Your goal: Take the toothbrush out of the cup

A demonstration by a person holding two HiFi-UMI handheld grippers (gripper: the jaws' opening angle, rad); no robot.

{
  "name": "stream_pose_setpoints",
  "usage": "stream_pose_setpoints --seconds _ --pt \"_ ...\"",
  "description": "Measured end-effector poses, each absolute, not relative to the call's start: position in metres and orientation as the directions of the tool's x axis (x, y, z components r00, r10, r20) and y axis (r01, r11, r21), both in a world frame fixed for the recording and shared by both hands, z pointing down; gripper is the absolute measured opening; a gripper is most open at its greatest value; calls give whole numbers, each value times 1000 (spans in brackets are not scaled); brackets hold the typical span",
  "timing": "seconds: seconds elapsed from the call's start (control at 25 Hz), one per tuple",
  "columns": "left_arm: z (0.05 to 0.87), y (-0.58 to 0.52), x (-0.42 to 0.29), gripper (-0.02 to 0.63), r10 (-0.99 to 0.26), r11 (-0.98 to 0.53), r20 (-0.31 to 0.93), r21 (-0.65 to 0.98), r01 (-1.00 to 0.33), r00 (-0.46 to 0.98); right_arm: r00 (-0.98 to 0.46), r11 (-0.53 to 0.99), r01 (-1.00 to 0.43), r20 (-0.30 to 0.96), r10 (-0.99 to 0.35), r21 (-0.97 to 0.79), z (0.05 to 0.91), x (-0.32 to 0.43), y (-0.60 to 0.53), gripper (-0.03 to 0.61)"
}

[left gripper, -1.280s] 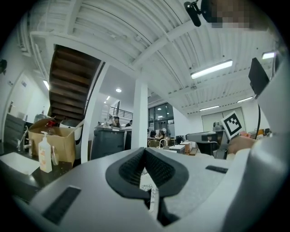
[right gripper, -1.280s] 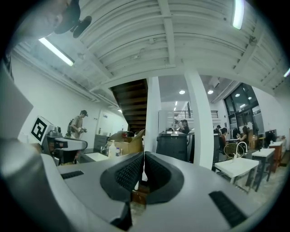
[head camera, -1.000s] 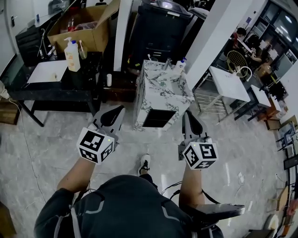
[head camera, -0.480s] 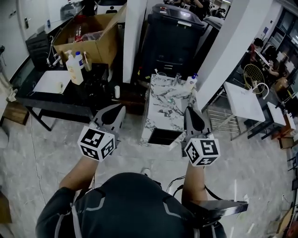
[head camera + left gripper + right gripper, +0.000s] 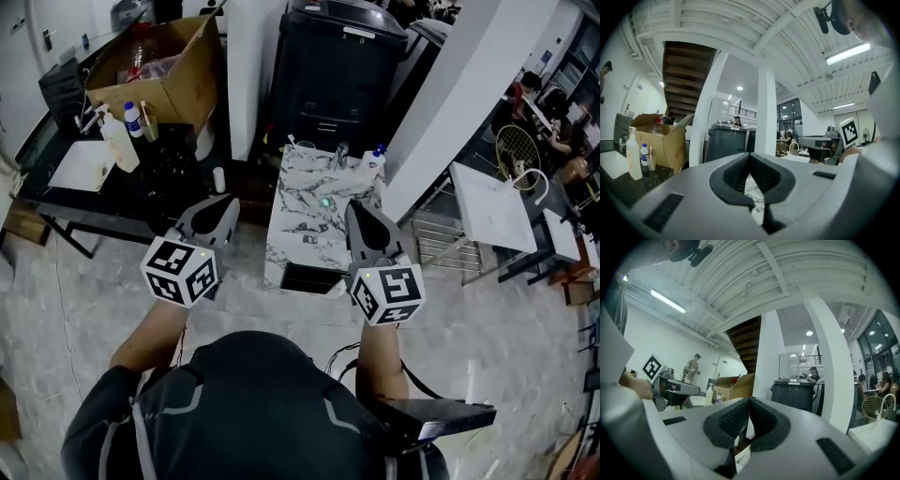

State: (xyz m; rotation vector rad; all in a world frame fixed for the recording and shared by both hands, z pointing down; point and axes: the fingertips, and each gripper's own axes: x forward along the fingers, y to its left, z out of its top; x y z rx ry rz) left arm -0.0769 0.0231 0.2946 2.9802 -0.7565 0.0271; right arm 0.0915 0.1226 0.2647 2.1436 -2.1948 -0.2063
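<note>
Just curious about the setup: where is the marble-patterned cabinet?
In the head view, the marble-patterned cabinet stands centre, in front of the black bin, right of the black table.

The stand is white marble with dark grey veining. A small green spot shows near the middle of its top, and a white bottle with a blue cap stands at its far right corner. The left gripper and the right gripper are grey with black ribbed pads, and their cubes are white with black square markers. The bin is black, the cardboard box brown, the floor pale grey marble, and the person's shirt dark with grey lines.
</note>
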Motion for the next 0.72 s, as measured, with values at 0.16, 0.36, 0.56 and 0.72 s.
stream_pose_setpoints --seconds 0.16,0.36,0.56,0.72 --pt "299 12 -51 9 -493 -868 46 45 -494 869 -34 28 -991 -46 -998 131 273 121 114 28" --pt "299 -15 -33 9 -495 -867 52 38 -497 867 -25 22 -995 -29 -999 101 281 142 89 28" --pt "291 -54 -15 9 -462 -885 -5 70 -460 887 -42 42 -992 1 -999 121 289 144 51 28" --pt "301 -98 6 9 -410 -912 11 12 -410 912 -1 4 -992 23 -1000 129 298 154 8 29"
